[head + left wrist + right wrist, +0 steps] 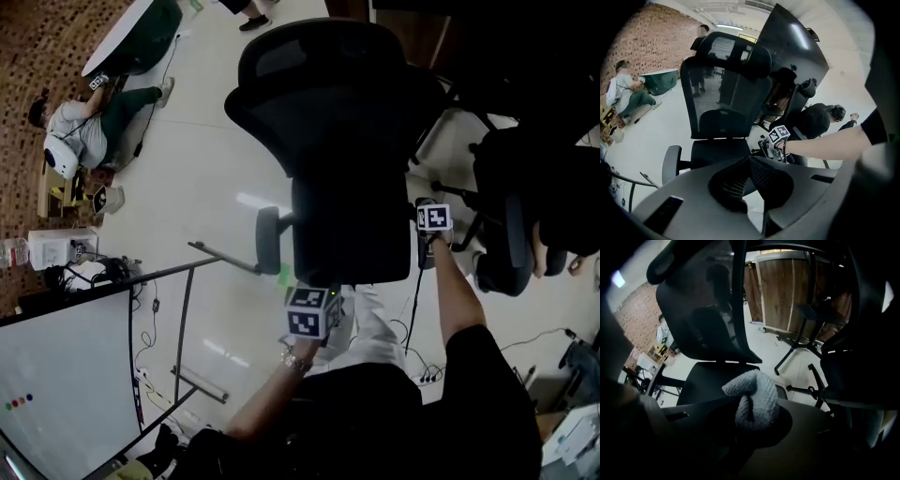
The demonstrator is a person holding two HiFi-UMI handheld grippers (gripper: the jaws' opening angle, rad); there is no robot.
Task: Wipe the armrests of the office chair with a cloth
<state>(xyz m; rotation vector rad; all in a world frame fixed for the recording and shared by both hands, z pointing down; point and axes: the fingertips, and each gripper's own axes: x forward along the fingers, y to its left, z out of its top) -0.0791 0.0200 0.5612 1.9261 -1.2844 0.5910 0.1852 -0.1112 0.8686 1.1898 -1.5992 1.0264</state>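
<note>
1. The cloth (759,390) is pinched in the closed right tool (745,418), bunched forward, probably so that fabric meets the surface first.
2. It is held by the chair's (347,187) right armrest; contact cannot be told.
3. The left tool (750,161) is held closed and empty behind the seat, clear of the left armrest (268,240).

chair: black mesh-back office chair (342,150), upright, backrest facing us
armrest: dark padded armrest (268,240), on chair's left side
cloth: grey knit cloth (752,399), bunched, pinched in right claw (750,420) at chair's right side
</note>
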